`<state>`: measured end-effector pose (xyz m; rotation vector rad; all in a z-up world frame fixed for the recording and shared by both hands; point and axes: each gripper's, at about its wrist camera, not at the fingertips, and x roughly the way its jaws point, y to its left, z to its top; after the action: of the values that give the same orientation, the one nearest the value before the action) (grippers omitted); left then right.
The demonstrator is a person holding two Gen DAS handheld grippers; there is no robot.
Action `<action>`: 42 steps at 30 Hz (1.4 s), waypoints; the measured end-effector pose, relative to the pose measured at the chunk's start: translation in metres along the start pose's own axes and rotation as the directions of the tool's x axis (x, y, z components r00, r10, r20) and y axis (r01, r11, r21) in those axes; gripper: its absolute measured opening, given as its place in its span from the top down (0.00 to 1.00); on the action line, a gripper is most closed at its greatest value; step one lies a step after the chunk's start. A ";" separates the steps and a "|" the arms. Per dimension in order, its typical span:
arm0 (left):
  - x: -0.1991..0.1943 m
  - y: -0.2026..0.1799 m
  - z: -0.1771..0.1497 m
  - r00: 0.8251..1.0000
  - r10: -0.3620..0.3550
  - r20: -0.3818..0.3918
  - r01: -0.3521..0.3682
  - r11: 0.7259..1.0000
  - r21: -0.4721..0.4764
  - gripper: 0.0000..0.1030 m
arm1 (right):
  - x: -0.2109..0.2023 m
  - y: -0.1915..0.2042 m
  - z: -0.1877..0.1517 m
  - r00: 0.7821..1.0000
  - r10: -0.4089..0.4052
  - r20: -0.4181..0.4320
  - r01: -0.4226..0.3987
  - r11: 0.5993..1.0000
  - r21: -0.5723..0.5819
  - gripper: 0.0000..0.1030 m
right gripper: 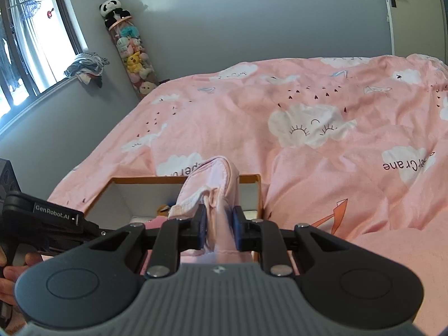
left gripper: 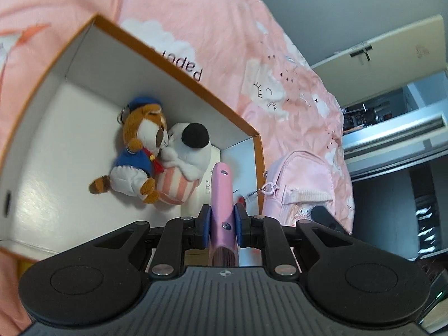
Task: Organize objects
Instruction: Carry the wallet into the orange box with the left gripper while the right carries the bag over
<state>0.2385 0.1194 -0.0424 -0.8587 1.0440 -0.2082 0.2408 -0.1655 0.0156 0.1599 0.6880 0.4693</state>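
A bed point(right gripper: 322, 128) under a pink duvet printed with white clouds fills most of a bedroom with plain grey walls point(right gripper: 210, 28). At far left, daylight enters through a dark-framed window point(right gripper: 30, 42), clothes heaped on its sill point(right gripper: 86, 65), while a tall clear tube of soft toys point(right gripper: 134, 56) topped by a plush panda point(right gripper: 113, 11) leans in the corner beside the bed. To the right stand a pale door point(left gripper: 392, 47) with a dark handle and what appears to be shelving point(left gripper: 392, 117), too blurred to make out.
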 end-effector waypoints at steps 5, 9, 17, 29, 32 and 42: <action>0.009 0.003 0.006 1.000 0.015 0.023 -0.013 0.998 -0.065 0.82 | 0.009 -0.006 0.000 1.000 -0.001 0.001 0.001 1.000 0.005 0.80; 0.011 0.008 0.001 0.997 0.069 0.019 -0.067 0.995 -0.072 0.82 | 0.011 -0.007 -0.002 1.000 -0.017 0.005 0.017 1.000 -0.015 0.80; 0.025 0.027 0.007 0.985 0.151 -0.079 -0.163 0.971 -0.175 0.82 | 0.021 -0.008 -0.005 1.000 -0.003 -0.007 0.003 1.000 -0.015 0.80; 0.049 0.006 0.014 0.916 0.361 -0.177 -0.362 0.932 0.027 0.61 | 0.024 -0.005 -0.011 1.000 -0.004 -0.025 0.003 0.999 -0.036 0.80; 0.055 -0.006 0.013 0.894 0.398 -0.207 -0.372 0.915 0.154 0.57 | 0.025 -0.004 -0.012 1.000 -0.006 -0.030 0.005 0.999 -0.039 0.80; 0.073 -0.014 0.016 0.841 0.460 -0.286 -0.385 0.879 0.280 0.56 | 0.029 -0.004 -0.013 0.999 -0.012 -0.039 0.010 0.999 -0.046 0.80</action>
<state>0.2932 0.0795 -0.0780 -0.3813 1.4886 -0.0894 0.2532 -0.1554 -0.0124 0.1043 0.7157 0.4783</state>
